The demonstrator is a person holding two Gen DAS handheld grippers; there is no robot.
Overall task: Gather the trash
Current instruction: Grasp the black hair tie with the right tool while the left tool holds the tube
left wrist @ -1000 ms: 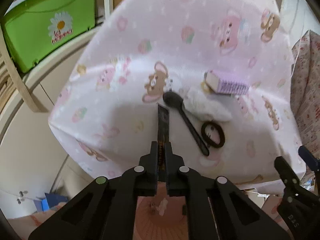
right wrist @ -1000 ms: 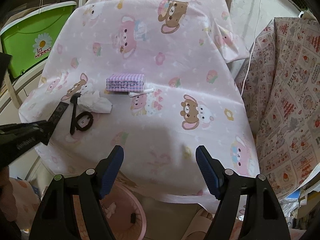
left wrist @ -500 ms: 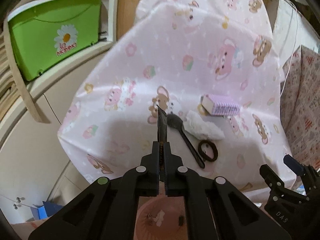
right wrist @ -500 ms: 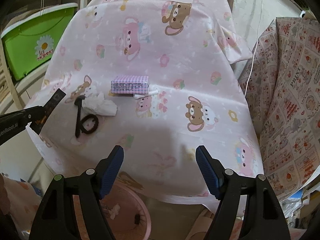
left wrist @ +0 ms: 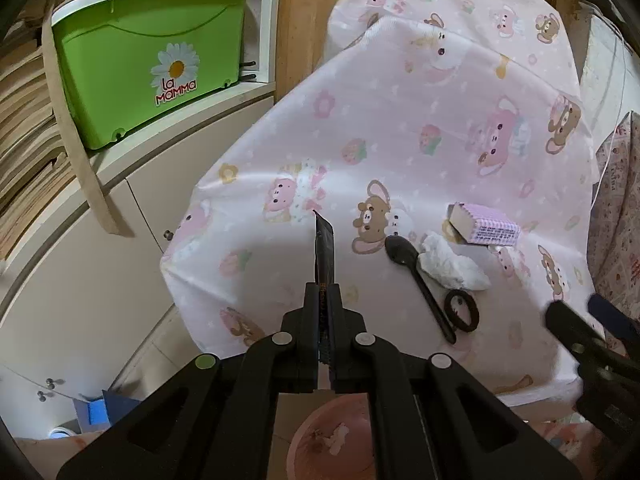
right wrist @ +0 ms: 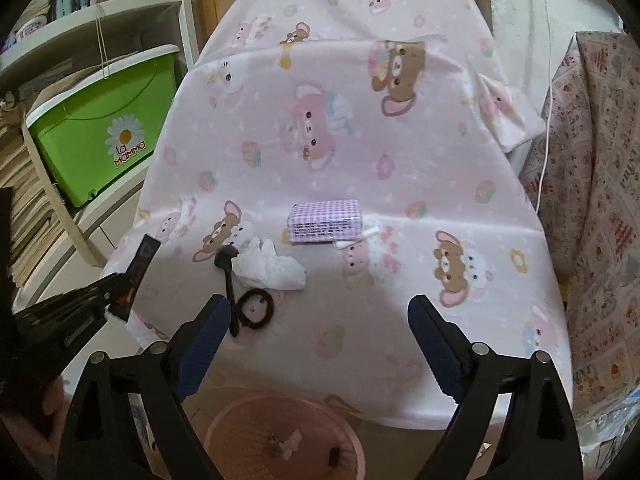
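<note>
My left gripper (left wrist: 323, 294) is shut on a thin black wrapper (left wrist: 324, 246), held upright above the table's near left edge; the wrapper (right wrist: 136, 272) also shows at the left of the right wrist view. My right gripper (right wrist: 320, 316) hangs over the table's front edge, its jaws opening, nothing between them. On the pink cartoon tablecloth (right wrist: 400, 152) lie a black plastic spoon (right wrist: 228, 276), a crumpled white tissue (right wrist: 268, 268), a black hair tie (right wrist: 256, 308) and a purple checked box (right wrist: 325, 222). A pink waste basket (right wrist: 224, 424) stands on the floor below, with scraps inside.
A green lidded bin (left wrist: 148, 64) marked with a daisy sits on a white shelf unit (left wrist: 192, 120) to the left. A patterned fabric-covered piece (right wrist: 592, 200) stands right of the table. A small white stick (right wrist: 370, 232) lies beside the purple box.
Both grippers have drawn back and up from the table, so more cloth and the basket show. The right jaws stand wider apart. The left keeps its hold on the wrapper.
</note>
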